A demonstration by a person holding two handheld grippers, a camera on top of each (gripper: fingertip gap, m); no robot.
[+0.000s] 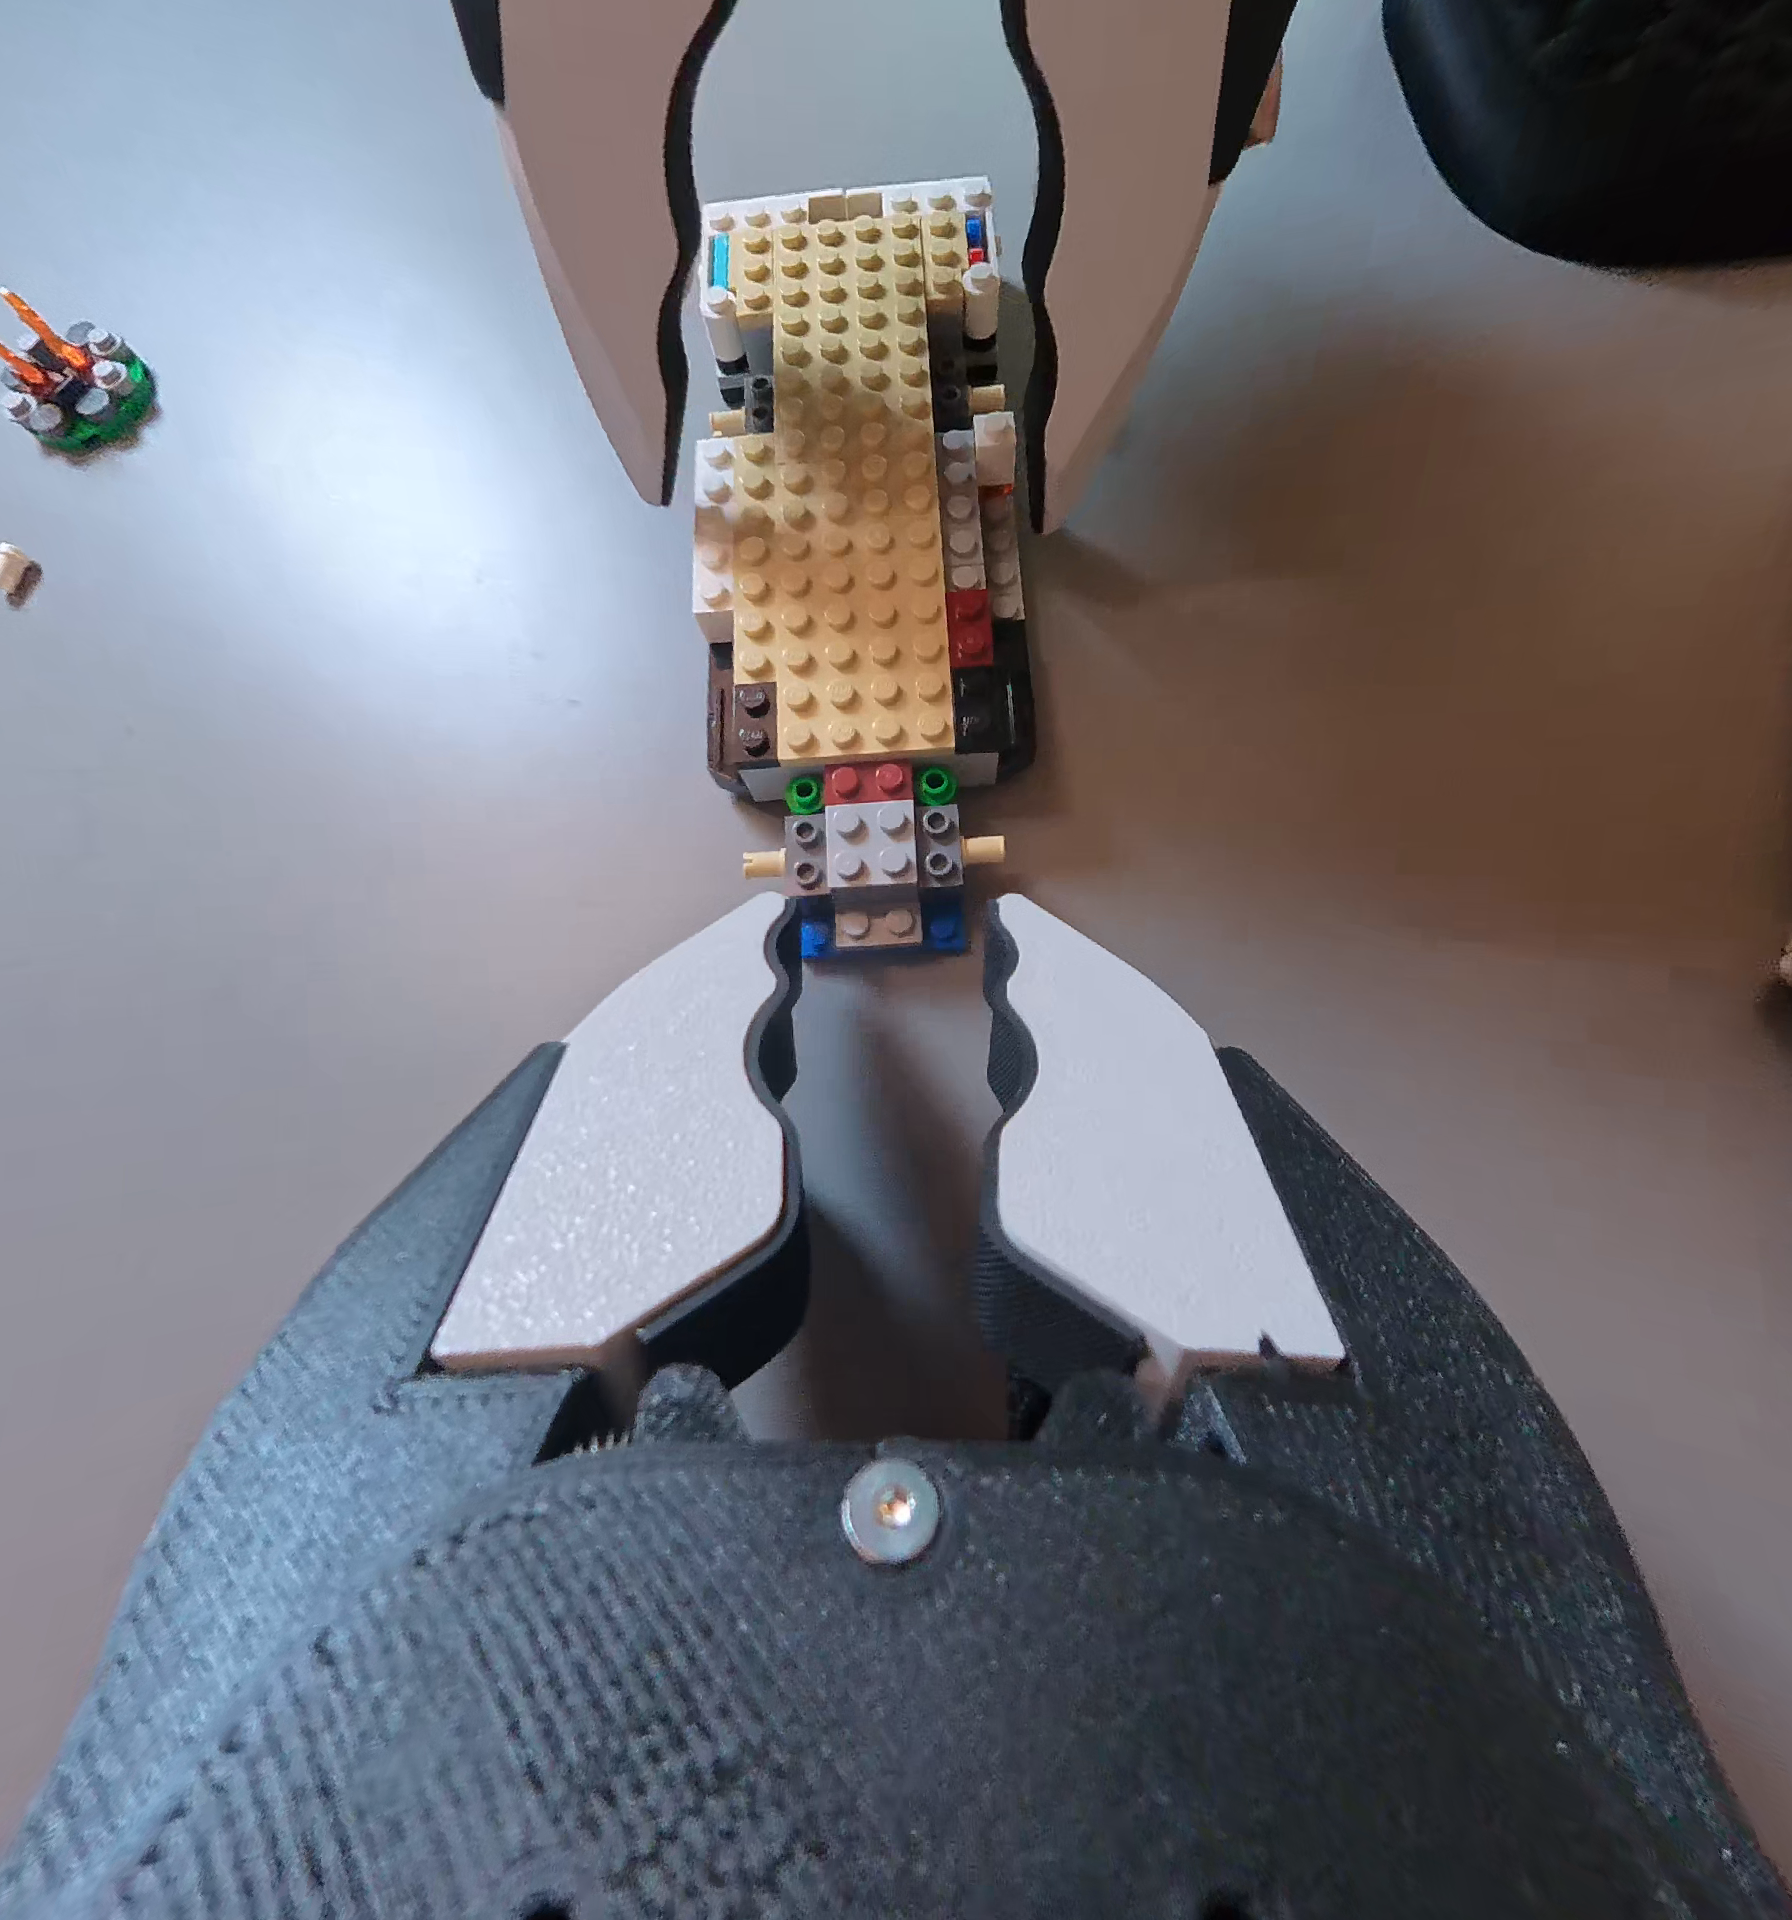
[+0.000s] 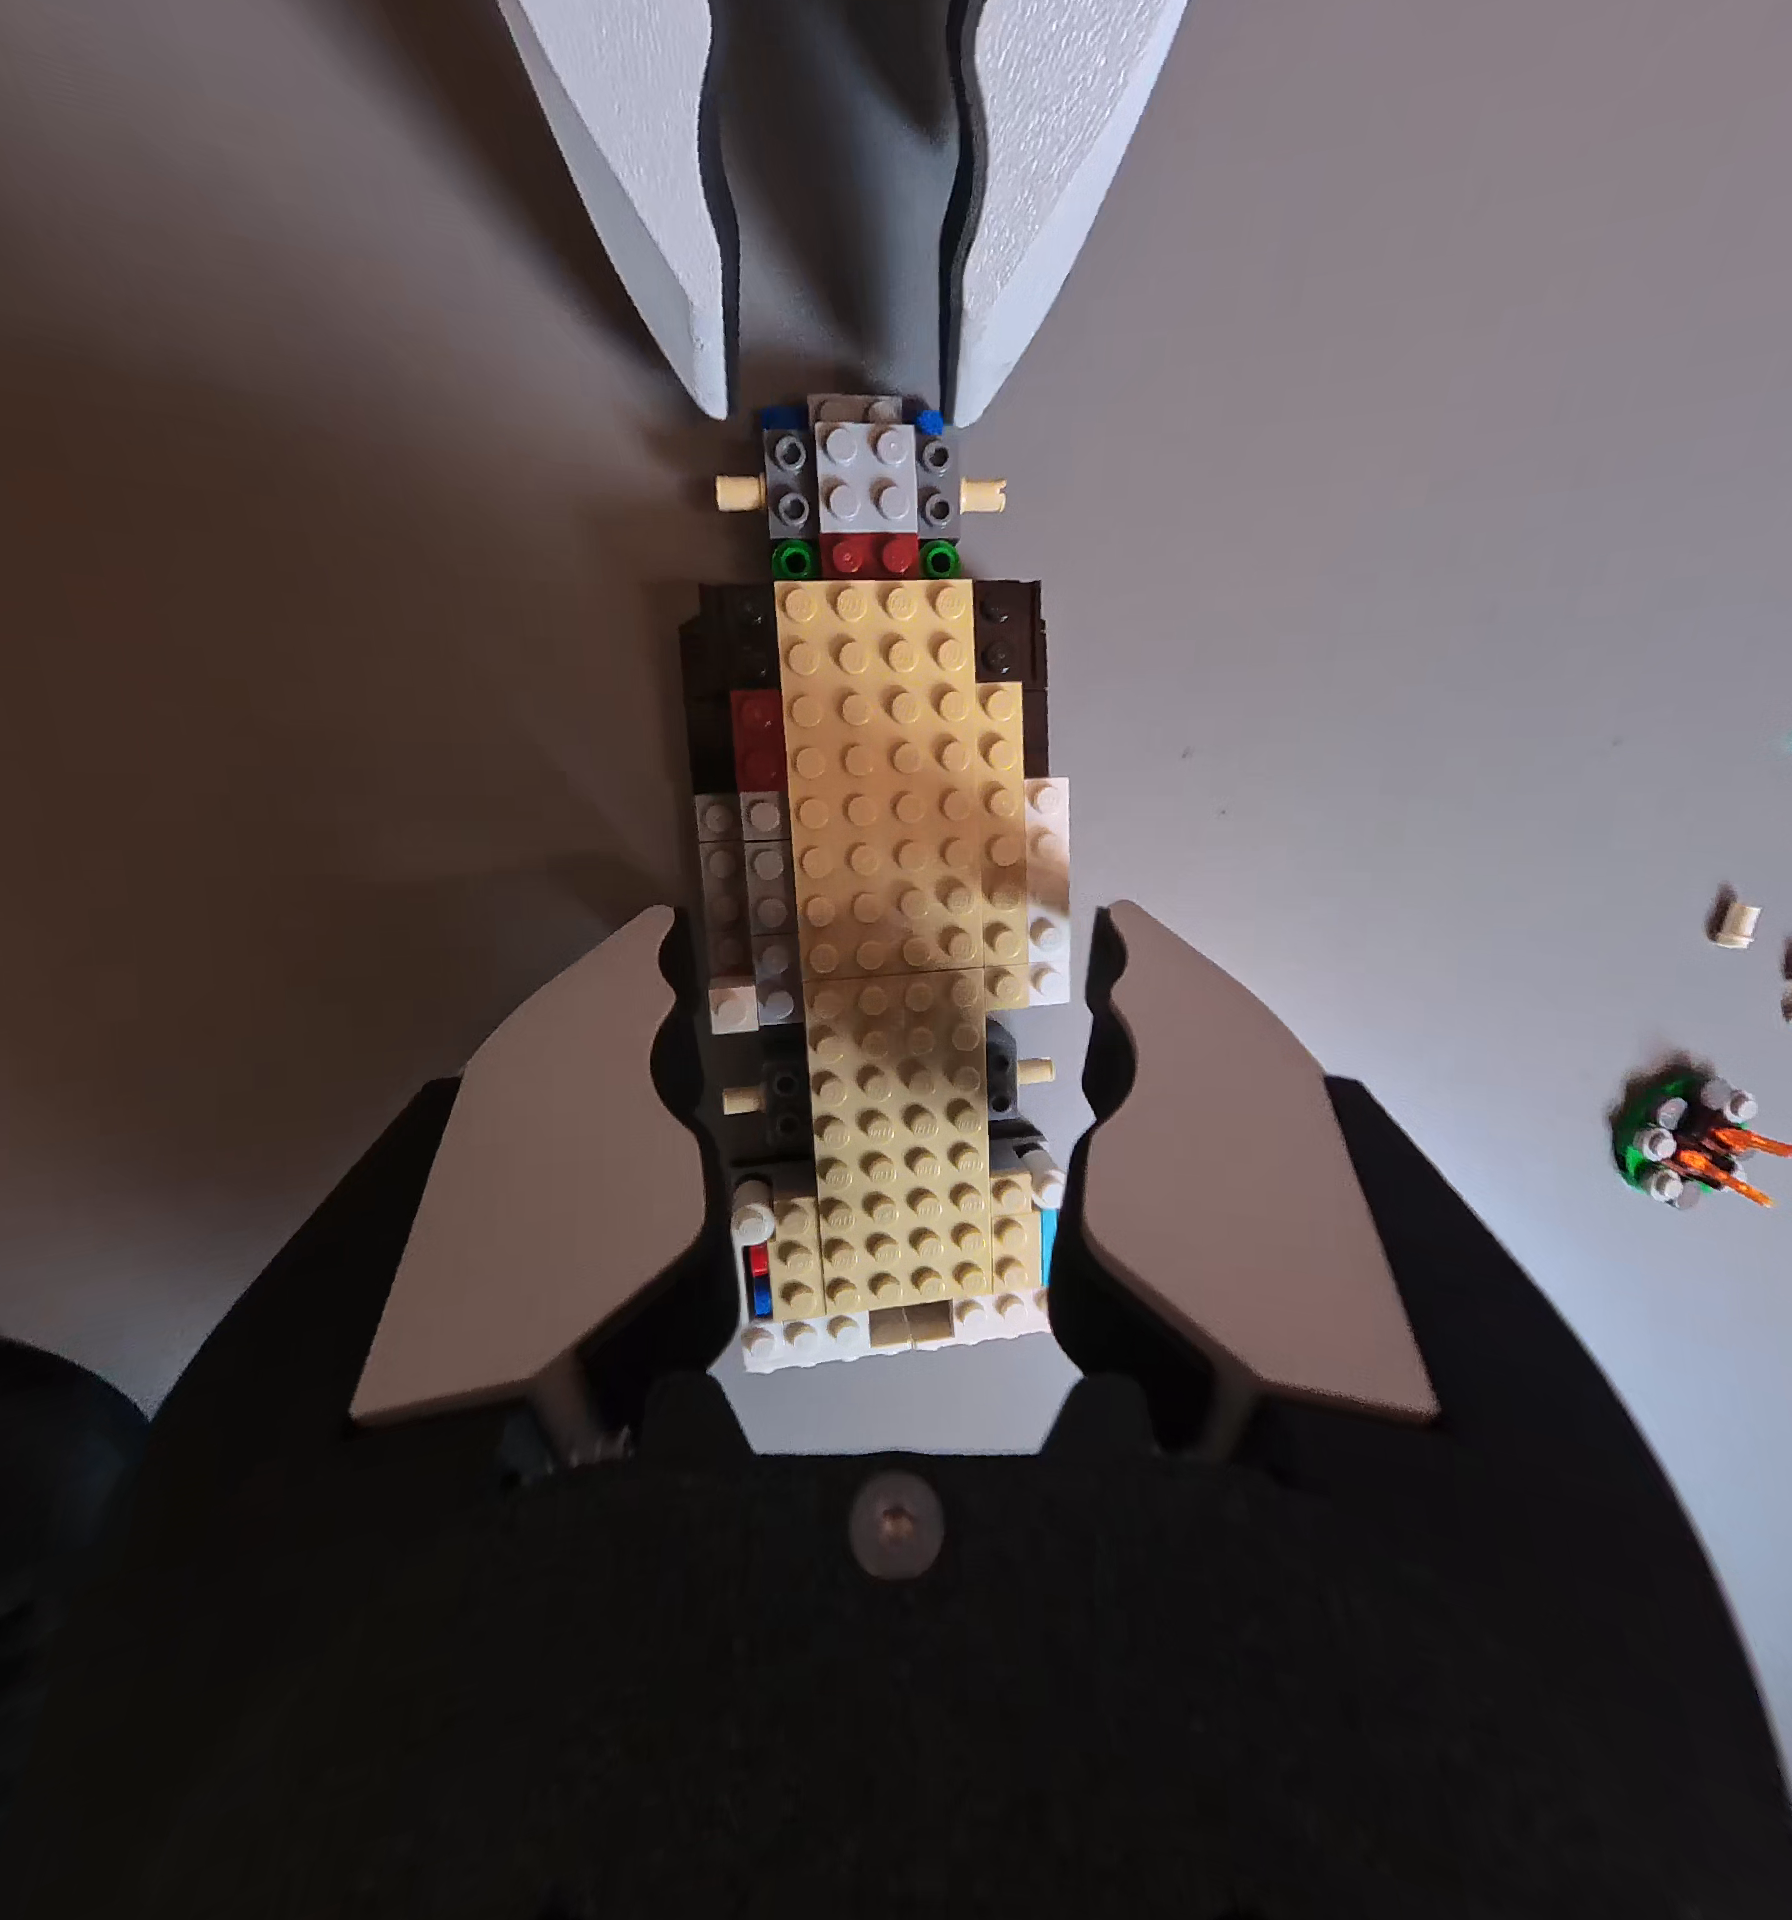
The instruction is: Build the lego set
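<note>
1. My left gripper [image 1: 887, 914] is open around the blue tip of the brick model [image 1: 850, 499] on the table [image 1: 300, 675], pads not pressing.
2. Right gripper [image 2: 887, 925] straddles the far end, open with gaps.
3. I reckon a crooked squeeze could pop those side pegs [image 1: 985, 847] off.

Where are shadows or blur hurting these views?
Left wrist view: table glares pale at left; brick model sharp, edges bowed. Right wrist view: dimmer, a shadow crosses the model's tan top; right gripper body near black.
</note>
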